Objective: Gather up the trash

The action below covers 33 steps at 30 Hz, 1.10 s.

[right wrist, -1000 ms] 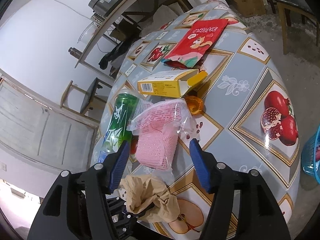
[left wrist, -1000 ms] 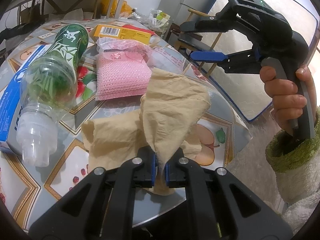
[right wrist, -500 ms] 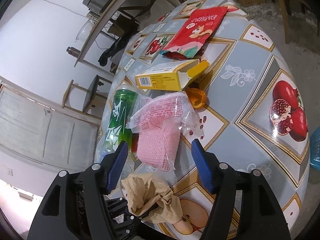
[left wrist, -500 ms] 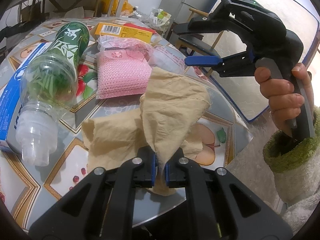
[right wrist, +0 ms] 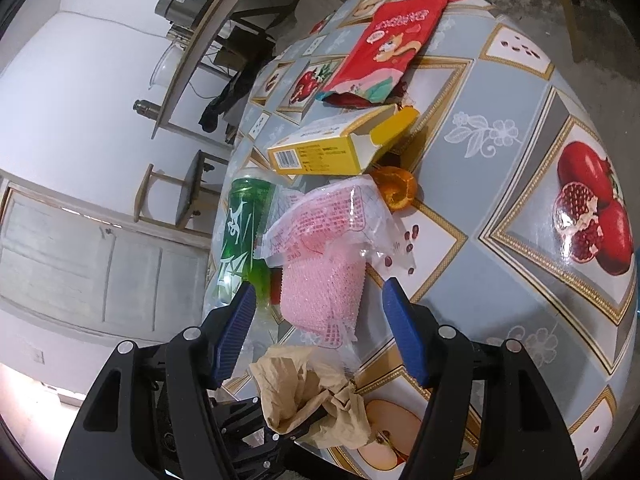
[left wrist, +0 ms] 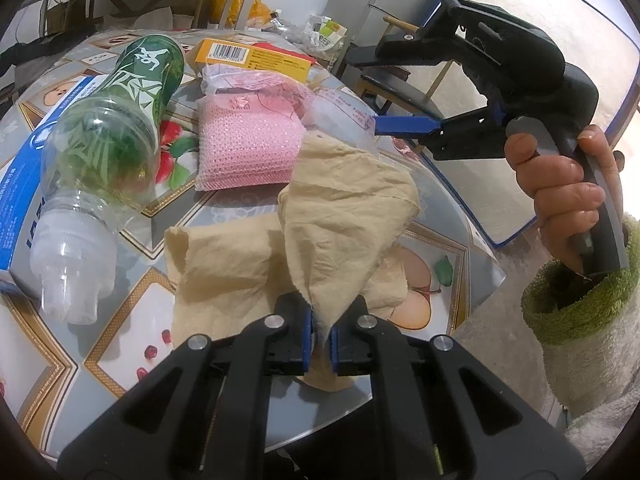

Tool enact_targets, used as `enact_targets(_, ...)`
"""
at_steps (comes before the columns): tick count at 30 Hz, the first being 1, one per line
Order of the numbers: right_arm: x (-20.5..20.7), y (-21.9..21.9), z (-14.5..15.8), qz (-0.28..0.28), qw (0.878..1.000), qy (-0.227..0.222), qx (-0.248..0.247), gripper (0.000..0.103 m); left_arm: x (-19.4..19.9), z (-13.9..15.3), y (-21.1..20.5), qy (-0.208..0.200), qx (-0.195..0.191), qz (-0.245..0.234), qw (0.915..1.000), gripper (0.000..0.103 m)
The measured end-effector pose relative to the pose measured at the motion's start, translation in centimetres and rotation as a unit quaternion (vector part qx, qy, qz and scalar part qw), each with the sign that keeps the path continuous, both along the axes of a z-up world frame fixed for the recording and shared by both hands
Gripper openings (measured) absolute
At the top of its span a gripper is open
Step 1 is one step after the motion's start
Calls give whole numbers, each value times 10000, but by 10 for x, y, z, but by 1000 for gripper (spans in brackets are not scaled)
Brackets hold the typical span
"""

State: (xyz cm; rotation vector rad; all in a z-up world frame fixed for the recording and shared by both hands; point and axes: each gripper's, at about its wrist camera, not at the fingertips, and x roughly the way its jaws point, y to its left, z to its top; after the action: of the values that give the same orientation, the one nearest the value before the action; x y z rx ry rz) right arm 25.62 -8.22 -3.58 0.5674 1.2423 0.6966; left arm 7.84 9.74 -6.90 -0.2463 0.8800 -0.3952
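The crumpled tan paper napkin (left wrist: 320, 240) lies at the desk (right wrist: 500, 240) edge, one corner drawn toward the left gripper (left wrist: 320, 340), whose jaws clench it. The right gripper (right wrist: 320, 320) hovers, jaws released, over the pink mesh packet (right wrist: 324, 292).

Fruit-patterned table (right wrist: 500, 216), wooden stool (right wrist: 188, 192)

Table (right wrist: 500, 208): all the items are being borne on it.
Tissue (left wrist: 320, 236): lying nearest the edge, in front of the sponge pack (left wrist: 248, 144).
Bottle (left wrist: 116, 148): lying left of the pack, on a carton (left wrist: 20, 184).
Box (right wrist: 340, 152): lying behind the pack.
Pouch (right wrist: 392, 44): lying behind the box.
Peel (right wrist: 396, 188): lying between box and pack.
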Motion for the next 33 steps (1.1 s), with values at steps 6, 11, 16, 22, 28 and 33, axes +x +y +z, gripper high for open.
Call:
enact_targets(6,2,-7,-8,-148,9995,209,199,64,0,0,0,8,-15,14,10000,5)
enact_targets(11,5,-8,-12,-163,9987,305,361,64,1,0,0,5,-24,13,10000,5)
enact_targets(16,11,4,-16,-49,9988,374,311,64,1,-1,0,-3,-86,10,10000,5)
enact_targets(22,25,24,-24,10,9992,396,97,61,1,-3,3,-10,-152,-13,9999,5)
enact_targets(28,27,38,-28,91,9990,367,-218,38,1,-4,7,-13,-209,-15,9998,5)
enact_targets(33,21,34,-27,28,9991,286,-308,14,0,-5,8,-22,-232,-11,9997,5)
